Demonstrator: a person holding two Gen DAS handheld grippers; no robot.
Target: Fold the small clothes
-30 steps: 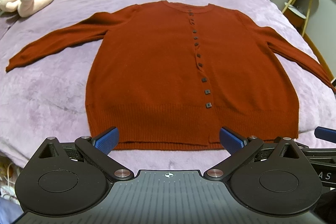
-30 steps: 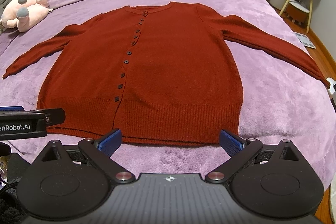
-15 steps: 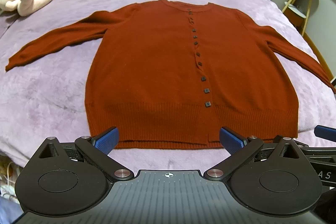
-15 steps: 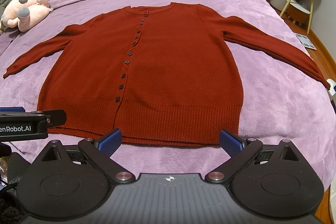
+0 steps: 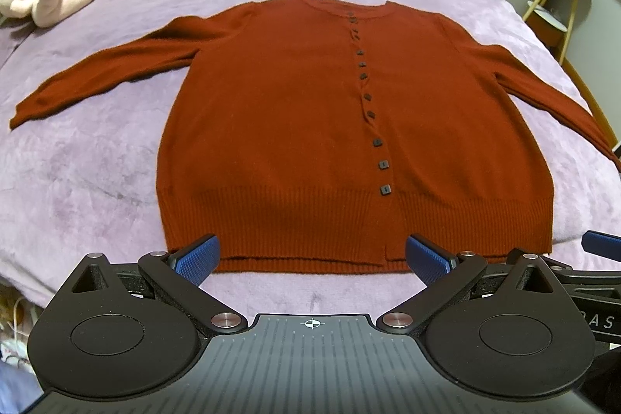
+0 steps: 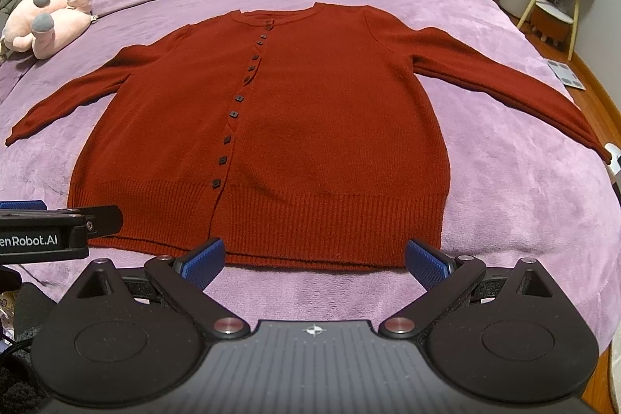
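While a rust-red cardigan [image 5: 295,127] lies buttoned and flat in the middle of the bed [image 5: 77,161], sleeves spread toward both side edges and ribbed hem toward the near edge, the left gripper [image 5: 312,255] and right gripper [image 6: 315,257] hover just short of that hem, each with fingers spread wide and holding nothing. A pink plush toy [image 6: 46,22] rests near the bed's far left corner.

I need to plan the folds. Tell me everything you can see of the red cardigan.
The red cardigan is a rust-red knit with a round neck, ribbed hem and a row of small dark square buttons, all fastened. It lies flat, front up, on the purple bedspread, both sleeves spread outward, hem nearest the tools. Nothing grips it.
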